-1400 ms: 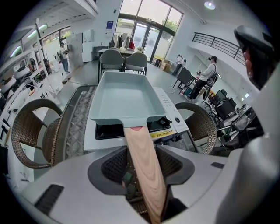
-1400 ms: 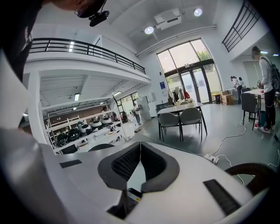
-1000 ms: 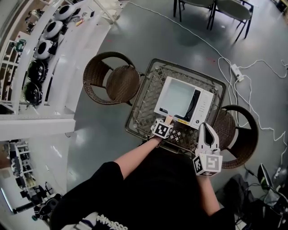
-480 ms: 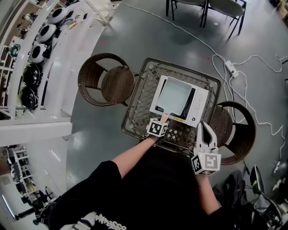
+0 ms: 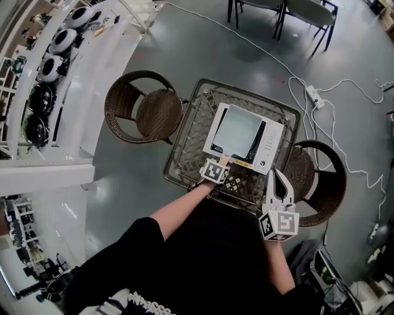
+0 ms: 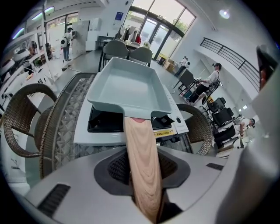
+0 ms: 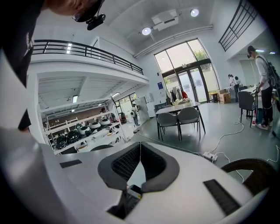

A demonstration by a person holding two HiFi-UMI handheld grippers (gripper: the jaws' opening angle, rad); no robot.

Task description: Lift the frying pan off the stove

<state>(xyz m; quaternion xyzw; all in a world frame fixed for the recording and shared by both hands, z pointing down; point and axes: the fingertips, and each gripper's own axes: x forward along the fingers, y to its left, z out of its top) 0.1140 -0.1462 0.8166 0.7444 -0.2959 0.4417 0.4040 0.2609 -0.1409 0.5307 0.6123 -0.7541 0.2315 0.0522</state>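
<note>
The grey square frying pan point(image 5: 237, 131) sits on the white stove point(image 5: 271, 144), which stands on a wicker table point(image 5: 184, 147). In the left gripper view the pan point(image 6: 127, 87) lies over the stove's black burner point(image 6: 103, 122). Its pale wooden handle point(image 6: 139, 140) runs back between my left gripper's point(image 6: 143, 168) jaws. Those jaws have just been closing, and their pads press on the handle. From the head view, my left gripper point(image 5: 221, 163) is at the stove's near edge. My right gripper point(image 5: 275, 175) hangs over the table's near right corner, shut and empty, its tips touching point(image 7: 140, 146).
A wicker chair point(image 5: 144, 107) stands left of the table and another point(image 5: 320, 178) at its right. White shelving with helmets point(image 5: 49, 55) runs along the left. A power strip with cables point(image 5: 311, 93) lies on the floor at the right. Chairs point(image 5: 301, 12) stand far off.
The head view has shifted slightly, so the table sits a bit further left in the picture. Both grippers keep their places by the stove, and the pan has not moved.
</note>
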